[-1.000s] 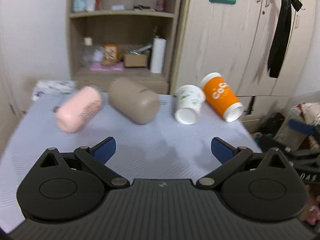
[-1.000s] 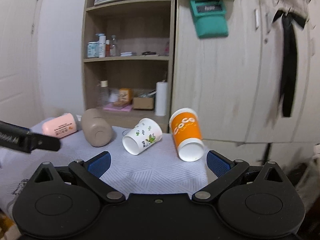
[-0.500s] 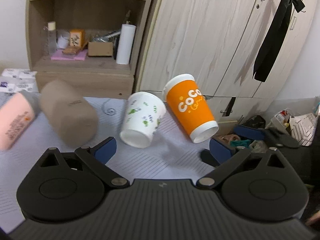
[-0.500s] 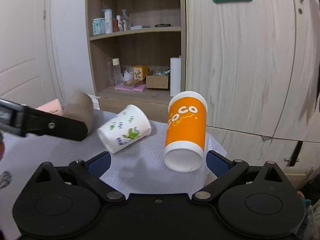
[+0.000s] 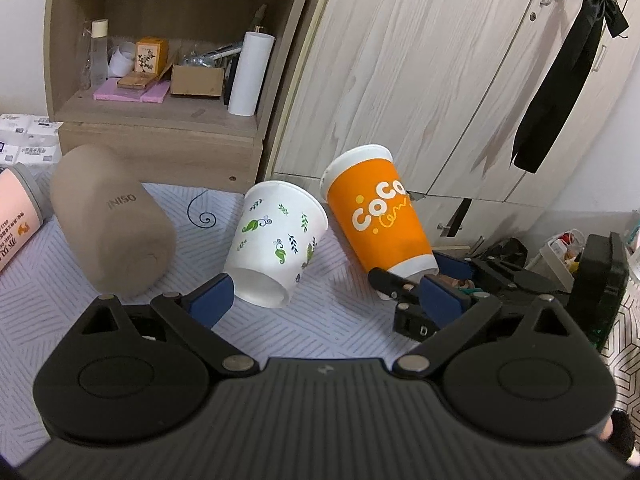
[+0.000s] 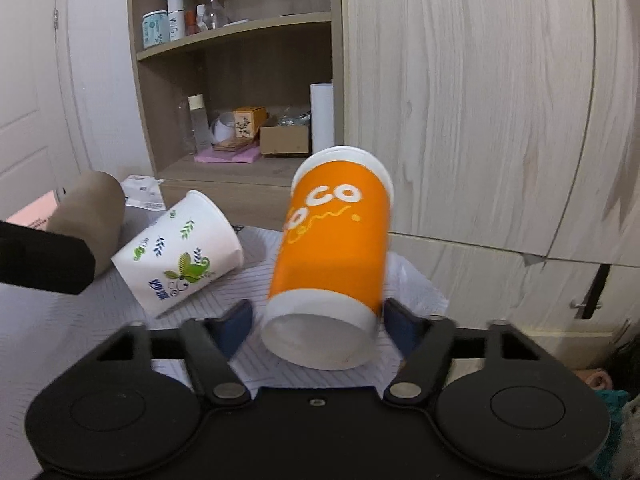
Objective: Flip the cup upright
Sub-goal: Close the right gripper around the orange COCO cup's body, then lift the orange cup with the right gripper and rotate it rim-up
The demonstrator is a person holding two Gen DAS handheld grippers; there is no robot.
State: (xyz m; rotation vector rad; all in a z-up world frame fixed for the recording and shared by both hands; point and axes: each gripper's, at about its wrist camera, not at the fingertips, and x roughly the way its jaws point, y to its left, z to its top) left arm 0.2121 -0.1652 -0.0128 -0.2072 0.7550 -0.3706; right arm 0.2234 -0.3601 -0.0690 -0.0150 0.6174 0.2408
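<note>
- Right gripper (image 6: 318, 320) now closed in around the base of the orange Coco cup (image 6: 332, 256), jaws wide, not yet clamped.
- Left gripper (image 5: 320, 300) open, empty.
- Grasp seems imminent.

Home bedroom or living space: wood-grain wardrobe (image 5: 400, 80), open shelf (image 5: 160, 112) holding toiletries, cloth-covered table (image 5: 340, 312)

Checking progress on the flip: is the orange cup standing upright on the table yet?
No, the orange cup still lies tipped on its side, its open mouth facing the right gripper.
</note>
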